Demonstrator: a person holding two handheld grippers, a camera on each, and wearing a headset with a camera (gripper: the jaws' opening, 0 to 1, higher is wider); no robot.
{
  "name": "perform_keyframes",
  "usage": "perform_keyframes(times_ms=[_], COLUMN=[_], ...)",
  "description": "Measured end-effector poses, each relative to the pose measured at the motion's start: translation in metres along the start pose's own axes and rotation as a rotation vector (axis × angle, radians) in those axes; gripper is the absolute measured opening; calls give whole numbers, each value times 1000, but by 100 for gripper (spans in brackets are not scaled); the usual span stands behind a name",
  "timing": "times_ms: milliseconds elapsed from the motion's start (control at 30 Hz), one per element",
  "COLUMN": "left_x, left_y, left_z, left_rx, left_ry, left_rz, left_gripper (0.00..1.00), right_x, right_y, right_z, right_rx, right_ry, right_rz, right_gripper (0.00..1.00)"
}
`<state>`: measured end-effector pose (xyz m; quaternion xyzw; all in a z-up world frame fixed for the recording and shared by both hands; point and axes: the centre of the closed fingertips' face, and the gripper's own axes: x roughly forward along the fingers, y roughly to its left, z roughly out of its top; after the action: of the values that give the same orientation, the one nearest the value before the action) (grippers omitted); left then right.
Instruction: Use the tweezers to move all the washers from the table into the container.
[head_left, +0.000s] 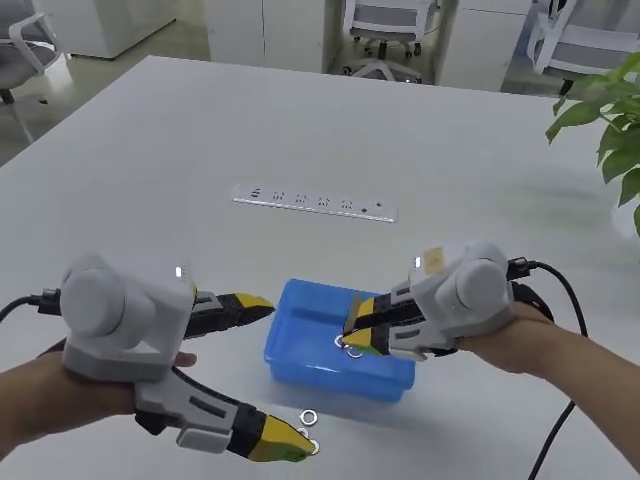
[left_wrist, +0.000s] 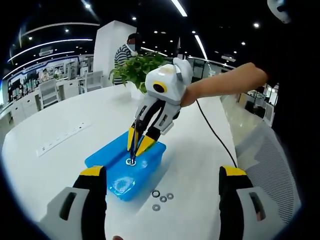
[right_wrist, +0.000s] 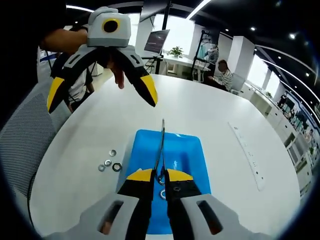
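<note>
Holding the tweezers (right_wrist: 161, 145) over the container (right_wrist: 187, 150), the clamped right tongs (right_wrist: 160, 176) have the table's washers (right_wrist: 111, 161) to their left, at frame left-centre; the left tongs (right_wrist: 101, 98) gape empty.

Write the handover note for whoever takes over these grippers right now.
The left gripper is open and holds nothing; it hovers beside the blue container.
The right gripper is shut on the tweezers, which point down into the container.
Done: at least one washer is inside the container at the tweezers' tip. I cannot tell whether it is released.
Left: four washers lie close together on the table just outside the container, on the left gripper's side. Pick each up with the tweezers and drop it in.
</note>
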<state>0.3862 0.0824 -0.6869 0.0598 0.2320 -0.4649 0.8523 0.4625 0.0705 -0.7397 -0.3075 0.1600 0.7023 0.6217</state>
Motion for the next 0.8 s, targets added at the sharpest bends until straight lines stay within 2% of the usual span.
perform_keyframes(times_ms=[433, 800], left_x=[-6, -3], left_y=[10, 17], left_z=[-4, 4], left_rx=[-4, 19], left_ry=[3, -12], left_rz=[27, 52], left_gripper=[97, 84], right_x=[17, 23], right_y=[-3, -1], right_z=[-7, -15], right_rx=[6, 1], right_ry=[14, 32], right_rz=[21, 33], right_gripper=[10, 10])
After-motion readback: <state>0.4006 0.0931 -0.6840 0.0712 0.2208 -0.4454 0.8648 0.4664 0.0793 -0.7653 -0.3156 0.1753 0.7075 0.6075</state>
